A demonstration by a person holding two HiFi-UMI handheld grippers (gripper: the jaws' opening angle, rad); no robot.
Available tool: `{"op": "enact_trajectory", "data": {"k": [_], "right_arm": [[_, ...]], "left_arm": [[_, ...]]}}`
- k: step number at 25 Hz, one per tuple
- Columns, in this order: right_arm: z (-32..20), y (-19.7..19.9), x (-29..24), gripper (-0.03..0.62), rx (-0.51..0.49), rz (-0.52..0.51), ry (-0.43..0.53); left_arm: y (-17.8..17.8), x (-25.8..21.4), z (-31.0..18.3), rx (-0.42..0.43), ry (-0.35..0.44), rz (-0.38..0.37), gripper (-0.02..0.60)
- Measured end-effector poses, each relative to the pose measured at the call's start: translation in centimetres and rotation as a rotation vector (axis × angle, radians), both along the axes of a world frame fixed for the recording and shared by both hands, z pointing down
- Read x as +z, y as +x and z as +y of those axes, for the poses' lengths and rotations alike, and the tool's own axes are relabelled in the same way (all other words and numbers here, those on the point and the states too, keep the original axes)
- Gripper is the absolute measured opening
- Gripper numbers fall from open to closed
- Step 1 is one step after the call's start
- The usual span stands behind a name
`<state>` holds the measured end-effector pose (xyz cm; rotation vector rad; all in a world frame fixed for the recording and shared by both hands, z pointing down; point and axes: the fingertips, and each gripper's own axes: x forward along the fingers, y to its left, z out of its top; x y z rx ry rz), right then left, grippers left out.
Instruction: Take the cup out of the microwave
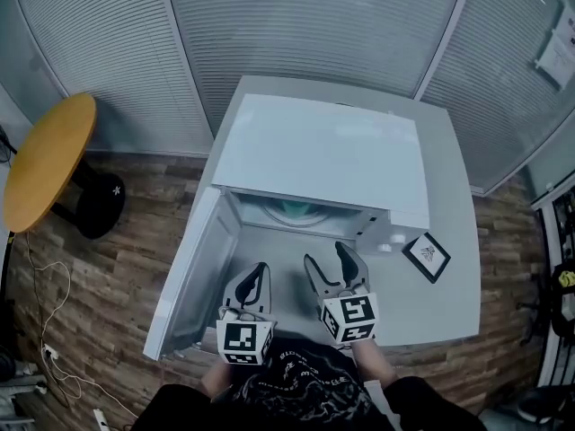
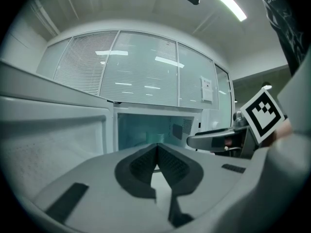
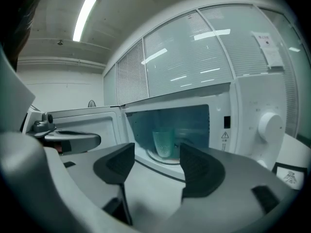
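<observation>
A pale translucent cup [image 3: 164, 143] stands on the glass turntable inside the white microwave [image 1: 323, 151], whose door [image 1: 193, 277] hangs open to the left. From the head view only the turntable's rim [image 1: 292, 210] shows under the microwave's top. My right gripper [image 1: 328, 259] is open in front of the cavity, and in the right gripper view the cup sits beyond the gap between its jaws [image 3: 156, 154], well apart from them. My left gripper [image 1: 259, 272] is shut with nothing in it [image 2: 156, 147], beside the open door and pointing into the cavity.
The microwave sits on a grey table [image 1: 449, 303]. A small black-framed card [image 1: 427, 257] lies to the right of the microwave's control knob [image 3: 269, 125]. A round yellow side table [image 1: 49, 155] stands on the floor at the left. Window blinds run behind.
</observation>
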<state>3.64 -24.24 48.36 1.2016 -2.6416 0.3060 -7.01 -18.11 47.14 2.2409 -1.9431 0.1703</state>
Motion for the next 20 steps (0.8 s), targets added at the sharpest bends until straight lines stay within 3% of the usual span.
{"op": "enact_trajectory", "data": {"k": [8,20], "right_arm": [[-3.5,-2.3,-0.1,0.34,0.013,0.018,0.027],[-7.4,-4.6,1.4,0.369,0.034,0.06,0.027]], "left_arm": [[-0.7,0.7,-1.5,0.013,-0.014,0.004,0.006],[-0.6,1.9,-1.6,0.037,-0.058,0.043,0.006]]}}
